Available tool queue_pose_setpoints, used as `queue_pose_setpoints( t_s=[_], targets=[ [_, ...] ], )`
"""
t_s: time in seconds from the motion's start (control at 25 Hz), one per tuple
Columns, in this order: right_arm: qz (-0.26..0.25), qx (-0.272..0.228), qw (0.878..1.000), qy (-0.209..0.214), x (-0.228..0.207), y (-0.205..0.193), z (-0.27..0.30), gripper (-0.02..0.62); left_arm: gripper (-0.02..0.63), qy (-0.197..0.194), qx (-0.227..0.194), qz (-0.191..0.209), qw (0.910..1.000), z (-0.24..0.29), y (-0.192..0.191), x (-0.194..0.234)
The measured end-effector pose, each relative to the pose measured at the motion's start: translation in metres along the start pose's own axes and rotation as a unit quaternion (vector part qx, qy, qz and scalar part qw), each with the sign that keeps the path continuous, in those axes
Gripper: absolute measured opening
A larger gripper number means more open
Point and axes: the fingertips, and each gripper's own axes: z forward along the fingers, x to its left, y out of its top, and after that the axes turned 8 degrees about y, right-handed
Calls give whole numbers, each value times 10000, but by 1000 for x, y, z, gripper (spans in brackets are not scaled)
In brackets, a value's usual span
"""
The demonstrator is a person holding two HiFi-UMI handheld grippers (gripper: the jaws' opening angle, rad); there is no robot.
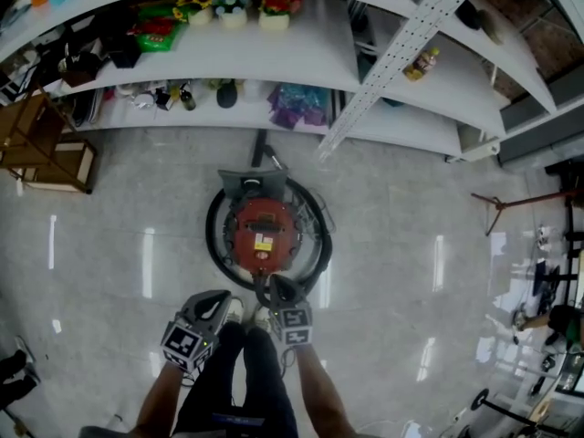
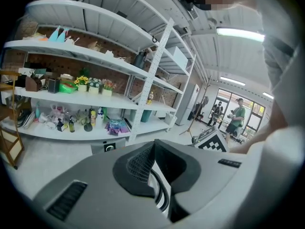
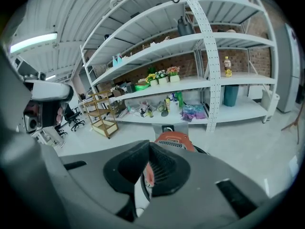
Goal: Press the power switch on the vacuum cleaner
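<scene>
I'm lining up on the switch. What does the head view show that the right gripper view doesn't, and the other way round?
Head view only: the left gripper, the person's legs and the whole vacuum cleaner from above. Right gripper view only: the right gripper with jaws together, and a ceiling light. Both: the vacuum cleaner's red top, the shelves and the wooden cart.

Head view: high above, faces steeply down onto floor (image 1: pixel 119 245); vacuum cleaner (image 1: pixel 265 231) mid-frame, shelving (image 1: pixel 274 57) across top, both grippers at bottom edge.

Left gripper view: low, roughly level, faces shelving (image 2: pixel 95 56); own jaws fill lower frame, very near.

Right gripper view: low, faces shelving (image 3: pixel 190 42); vacuum cleaner (image 3: pixel 174 140) just beyond jaws.

Shared: flower pots (image 1: pixel 233 7) (image 2: pixel 93 84) (image 3: pixel 162 75) on shelving in all three; vacuum cleaner in head and right gripper views.
</scene>
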Motion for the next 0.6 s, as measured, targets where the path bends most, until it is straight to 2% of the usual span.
queue_pose_setpoints(
  t_s=[0.16, 0.24, 0.44, 0.6],
  targets=[
    [-65, -153, 9999, -39, 11, 25, -19, 12, 6, -27, -229, 152, 9996, -10, 26, -5],
    [-80, -304, 9995, -35, 18, 41, -30, 12, 6, -91, -258, 257, 9993, -15, 34, -9],
    [-57, -501, 9986, -133, 29, 71, -61, 12, 6, -101, -371, 209, 9990, -28, 69, -22],
    [-82, -534, 9983, -205, 36, 84, -84, 12, 6, -177, -437, 382, 9982, -36, 86, -32]
  ],
)
